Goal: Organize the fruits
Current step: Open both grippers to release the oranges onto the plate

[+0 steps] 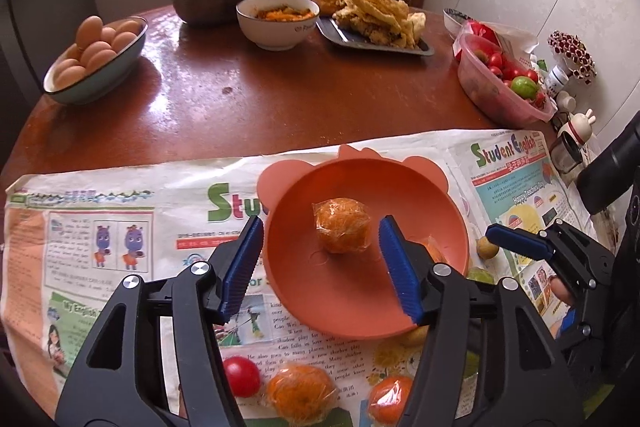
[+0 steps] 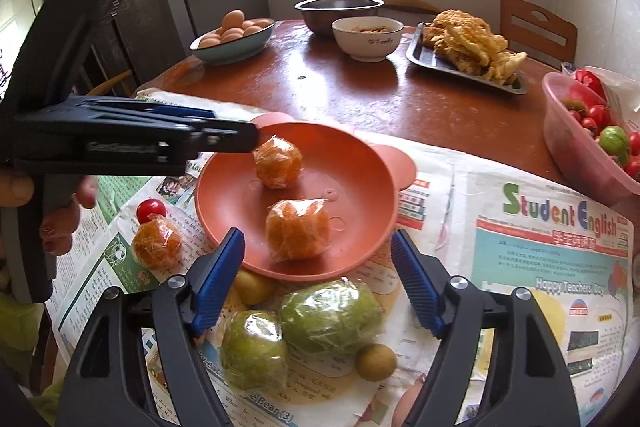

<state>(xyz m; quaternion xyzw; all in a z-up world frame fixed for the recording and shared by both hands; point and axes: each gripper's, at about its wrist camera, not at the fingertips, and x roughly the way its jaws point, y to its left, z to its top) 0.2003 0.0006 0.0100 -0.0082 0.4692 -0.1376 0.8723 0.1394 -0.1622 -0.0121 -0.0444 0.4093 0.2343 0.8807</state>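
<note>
Clearing upward from the left wrist view, the left gripper (image 1: pixel 320 263) stands parted and empty over the orange bowl (image 1: pixel 440 195), one wrapped orange (image 1: pixel 341 225) lying free inside; lift straight, avoiding the rim.

From the right wrist view, the right gripper (image 2: pixel 318 279) gapes wide, angled down, holding nothing, above two wrapped green fruits (image 2: pixel 330 311); take those next.
</note>
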